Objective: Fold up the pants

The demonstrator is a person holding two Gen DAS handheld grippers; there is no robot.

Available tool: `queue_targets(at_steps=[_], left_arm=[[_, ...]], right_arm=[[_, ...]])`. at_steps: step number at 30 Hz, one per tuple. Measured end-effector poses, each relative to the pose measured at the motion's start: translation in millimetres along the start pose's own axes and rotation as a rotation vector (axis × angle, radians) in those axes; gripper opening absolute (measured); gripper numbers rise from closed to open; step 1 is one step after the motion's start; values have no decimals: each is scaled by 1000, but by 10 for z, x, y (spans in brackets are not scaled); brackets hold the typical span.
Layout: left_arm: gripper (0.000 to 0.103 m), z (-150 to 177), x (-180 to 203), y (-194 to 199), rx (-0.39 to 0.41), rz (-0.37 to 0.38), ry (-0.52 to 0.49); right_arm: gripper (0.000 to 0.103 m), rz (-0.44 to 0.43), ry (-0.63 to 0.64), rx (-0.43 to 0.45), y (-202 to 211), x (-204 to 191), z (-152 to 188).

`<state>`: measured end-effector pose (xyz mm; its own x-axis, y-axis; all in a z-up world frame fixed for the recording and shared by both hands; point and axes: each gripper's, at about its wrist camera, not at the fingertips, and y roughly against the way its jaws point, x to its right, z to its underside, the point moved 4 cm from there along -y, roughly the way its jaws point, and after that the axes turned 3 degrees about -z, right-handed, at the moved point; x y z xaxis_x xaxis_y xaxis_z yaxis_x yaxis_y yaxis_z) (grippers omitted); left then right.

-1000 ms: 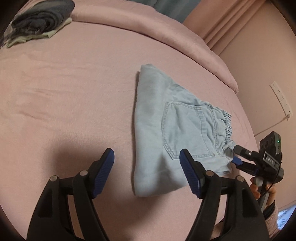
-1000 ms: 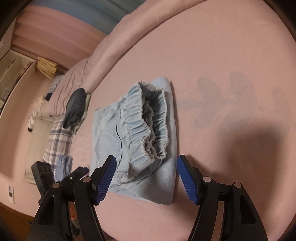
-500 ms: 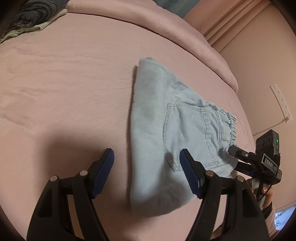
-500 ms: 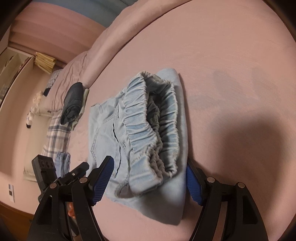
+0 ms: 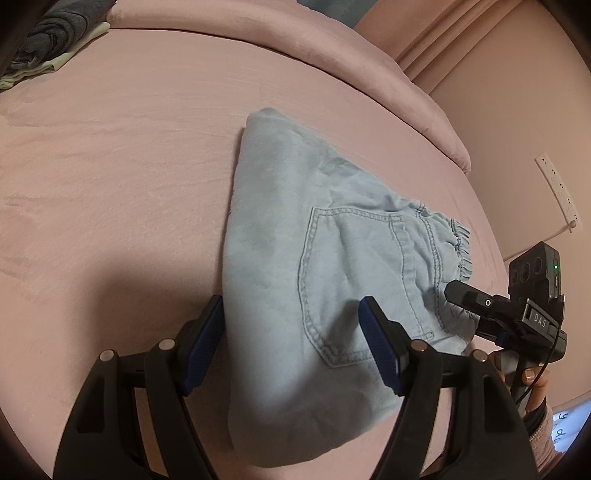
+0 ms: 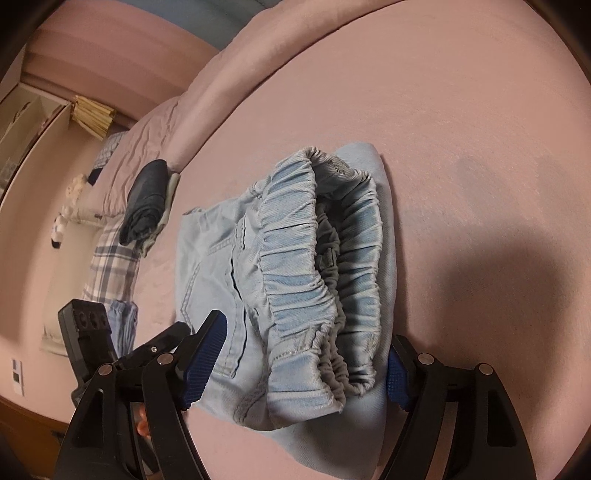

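Both near corners of pants (image 5: 295, 258) behind jaws

The folded pants (image 5: 314, 280) lie on the bed (image 5: 129, 166), centre of the frame in both views. In the left wrist view, a clothes stack (image 5: 55, 33) sits on the bed at upper left, well apart, and the pillow roll (image 5: 295, 48) runs behind along the top. The wall socket (image 5: 557, 192) is at right.

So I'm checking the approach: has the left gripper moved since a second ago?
Yes. The left gripper has closed in on the folded light-blue pants, now straddling their near end.
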<state>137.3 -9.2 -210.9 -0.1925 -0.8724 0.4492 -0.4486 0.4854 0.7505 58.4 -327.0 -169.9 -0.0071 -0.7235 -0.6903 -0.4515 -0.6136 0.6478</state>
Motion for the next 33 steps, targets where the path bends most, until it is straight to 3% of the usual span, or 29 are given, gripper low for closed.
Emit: queue_targets(at_steps=[7,13,19,33], left_arm=[[73,-63,-35,-29,-2,31,19],[73,-82,-217,16,-7,125,105],[72,-83,-295,34,-10,154,141],[73,-159,-105,-47,-34,173,85]], right_arm=[[79,-2,1,0,2,3,-6],[79,-3,0,1,1,1,-8],[79,-9,0,1,-2,0,-26],[79,-5,17,-2,-27,-9,-70]])
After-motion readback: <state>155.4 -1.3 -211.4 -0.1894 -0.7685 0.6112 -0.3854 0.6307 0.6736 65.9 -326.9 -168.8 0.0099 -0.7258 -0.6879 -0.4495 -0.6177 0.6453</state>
